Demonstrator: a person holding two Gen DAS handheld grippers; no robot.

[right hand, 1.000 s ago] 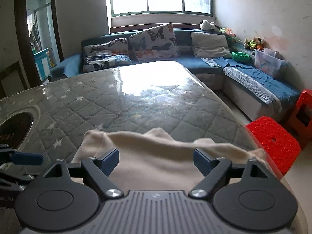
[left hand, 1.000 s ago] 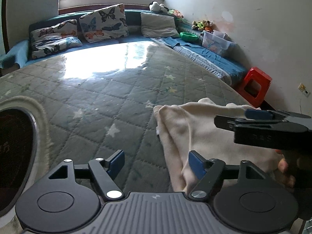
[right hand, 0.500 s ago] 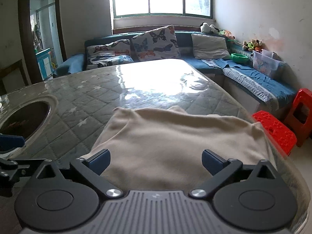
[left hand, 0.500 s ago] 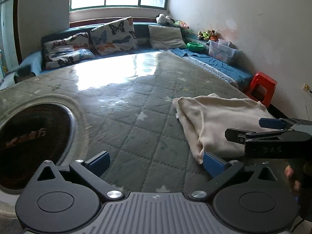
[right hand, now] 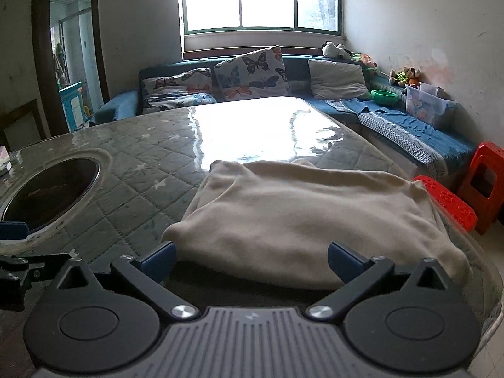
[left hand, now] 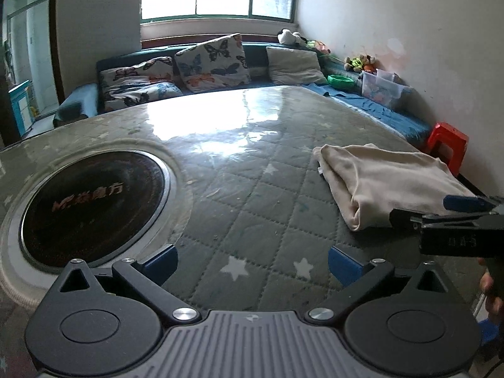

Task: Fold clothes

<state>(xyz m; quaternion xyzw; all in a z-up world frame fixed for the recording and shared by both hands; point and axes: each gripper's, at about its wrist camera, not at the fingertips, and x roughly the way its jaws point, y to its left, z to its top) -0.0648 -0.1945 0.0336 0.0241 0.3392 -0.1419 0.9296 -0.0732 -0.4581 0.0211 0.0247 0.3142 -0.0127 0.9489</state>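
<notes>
A cream garment lies folded into a flat bundle near the right edge of the quilted grey-green table. In the left wrist view the same cream garment sits to the right, well clear of my left gripper, which is open over bare quilted cover. My right gripper is open too, its blue pads just short of the bundle's near edge, nothing between them. The right gripper also shows from the side at the bundle's near corner.
A round dark glass inset is set in the table's left part. A sofa with butterfly cushions runs along the far wall and the right side. Red stools stand on the floor by the table's right edge. A doorway opens at left.
Both grippers opened wide and drew back from the garment, which now lies folded and released. The left gripper swung left, so the dark inset came into view.
</notes>
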